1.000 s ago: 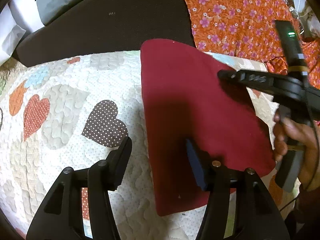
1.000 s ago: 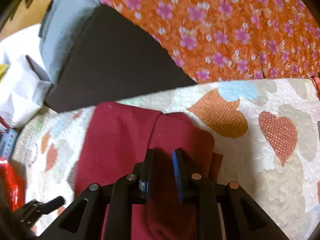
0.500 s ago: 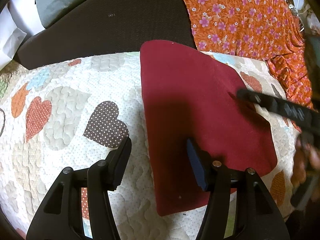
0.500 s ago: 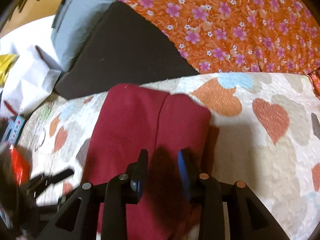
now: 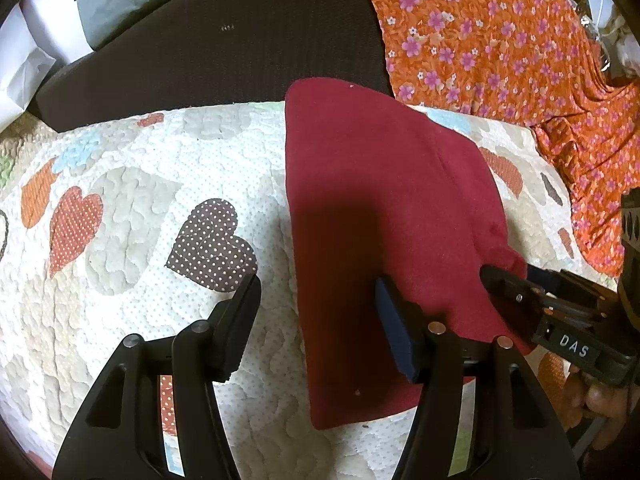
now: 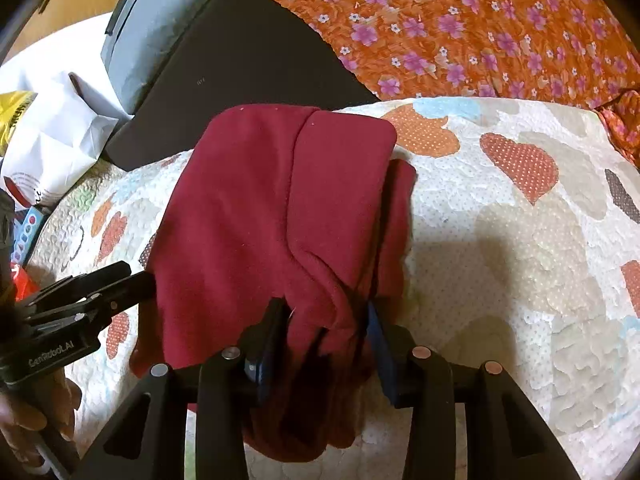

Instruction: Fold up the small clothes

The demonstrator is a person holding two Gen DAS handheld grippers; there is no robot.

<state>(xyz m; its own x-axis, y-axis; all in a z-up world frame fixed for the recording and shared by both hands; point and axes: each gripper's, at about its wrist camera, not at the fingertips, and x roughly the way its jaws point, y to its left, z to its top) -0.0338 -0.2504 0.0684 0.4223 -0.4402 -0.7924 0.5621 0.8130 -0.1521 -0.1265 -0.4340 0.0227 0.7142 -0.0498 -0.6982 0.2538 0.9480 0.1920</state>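
The left gripper (image 5: 316,328) is hovering low over the heart-patterned quilt (image 5: 132,208), its fingers standing wide apart — one over bare quilt beside a brown dotted heart (image 5: 210,246), the other over the left part of the maroon garment (image 5: 384,216). In the right wrist view the left gripper (image 6: 136,280) is reaching in from the left, its tip touching the garment's left edge, a hand (image 6: 28,412) just showing at the handle below.

The maroon garment (image 6: 272,216) is lying folded on the quilt (image 6: 500,240), a flap doubled over its right side, its far end overlapping a dark cushion (image 6: 240,60).

The right gripper (image 6: 324,340) is sitting at the garment's near right corner, fingers partly apart with bunched cloth rising between them — whether it is pinching the cloth I cannot tell.
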